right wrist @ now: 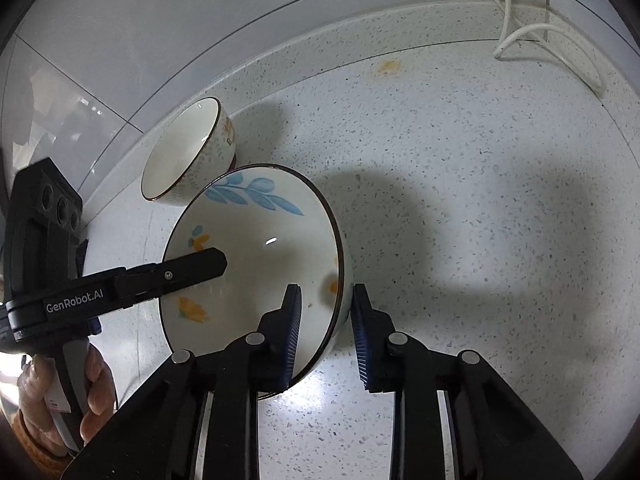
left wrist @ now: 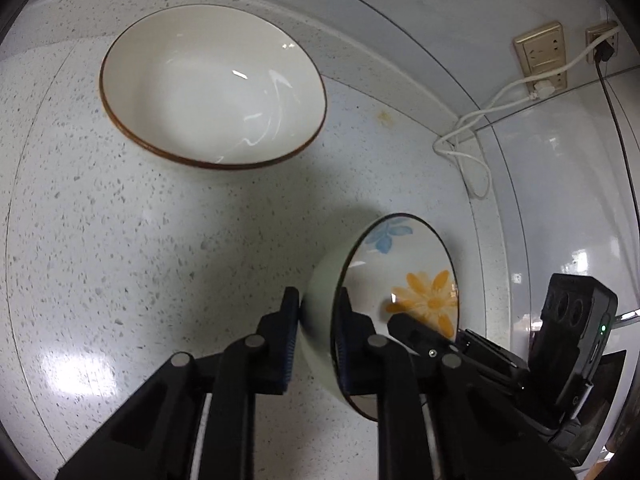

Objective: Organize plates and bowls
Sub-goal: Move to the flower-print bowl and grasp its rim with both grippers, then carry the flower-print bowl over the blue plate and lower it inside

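A flowered bowl [left wrist: 404, 280] with blue and orange flowers and a dark rim is held between both grippers above the speckled countertop [left wrist: 120, 260]. My left gripper [left wrist: 318, 308] is shut on its rim, one finger outside the wall and one inside. In the right wrist view the same flowered bowl [right wrist: 256, 248] fills the centre; my right gripper [right wrist: 326, 304] straddles its opposite rim, jaws close to the wall with a small gap. A plain white bowl [left wrist: 212, 88] with a brown rim sits farther back. It also shows in the right wrist view [right wrist: 188, 152], behind the flowered bowl.
A white cable [left wrist: 472, 136] and a black cable run from wall sockets [left wrist: 542, 56] at the back right. The tiled wall [right wrist: 160, 20] borders the counter's far edge. The other gripper's body [right wrist: 44, 264] and a hand show at the left.
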The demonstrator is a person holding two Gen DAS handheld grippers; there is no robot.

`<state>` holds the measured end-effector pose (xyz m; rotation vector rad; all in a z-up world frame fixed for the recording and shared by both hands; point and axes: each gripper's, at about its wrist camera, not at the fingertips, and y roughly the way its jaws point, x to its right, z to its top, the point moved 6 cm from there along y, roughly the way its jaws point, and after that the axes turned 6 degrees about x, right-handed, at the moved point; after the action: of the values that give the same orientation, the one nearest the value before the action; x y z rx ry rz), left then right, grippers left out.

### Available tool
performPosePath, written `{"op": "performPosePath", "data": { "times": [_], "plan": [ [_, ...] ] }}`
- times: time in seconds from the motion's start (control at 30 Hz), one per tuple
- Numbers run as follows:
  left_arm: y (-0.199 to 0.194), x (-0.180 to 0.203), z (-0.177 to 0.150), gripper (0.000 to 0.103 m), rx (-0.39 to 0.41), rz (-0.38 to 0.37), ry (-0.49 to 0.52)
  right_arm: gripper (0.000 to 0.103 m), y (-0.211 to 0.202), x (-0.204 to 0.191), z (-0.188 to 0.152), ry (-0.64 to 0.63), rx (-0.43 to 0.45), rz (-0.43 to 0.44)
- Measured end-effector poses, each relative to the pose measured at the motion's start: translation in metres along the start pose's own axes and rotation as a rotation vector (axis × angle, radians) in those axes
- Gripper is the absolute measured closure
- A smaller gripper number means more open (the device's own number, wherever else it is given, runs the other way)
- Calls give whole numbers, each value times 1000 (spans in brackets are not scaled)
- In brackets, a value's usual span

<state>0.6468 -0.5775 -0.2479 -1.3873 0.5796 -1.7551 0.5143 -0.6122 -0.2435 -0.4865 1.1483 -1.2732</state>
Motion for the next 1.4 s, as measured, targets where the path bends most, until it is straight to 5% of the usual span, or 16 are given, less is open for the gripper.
{"op": "performPosePath", "data": {
  "times": [0.37,0.9,1.17,1.4],
  "plan": [
    [-63,-18,-50,87,-32,-63,-101,84,-24,-37,-20,-37,-5,-15],
    [-245,-85,-153,86,39,-60,-97,84,-99,-186,-119,-175,54,85],
    [-238,-142,-216,87,-36,4,-129,84,-80,-218,-182,-175,-35,99],
    [-218,-156,-226,88,-36,58,-125,84,-42,-217,-201,-170,-129,77]
  ]
}}
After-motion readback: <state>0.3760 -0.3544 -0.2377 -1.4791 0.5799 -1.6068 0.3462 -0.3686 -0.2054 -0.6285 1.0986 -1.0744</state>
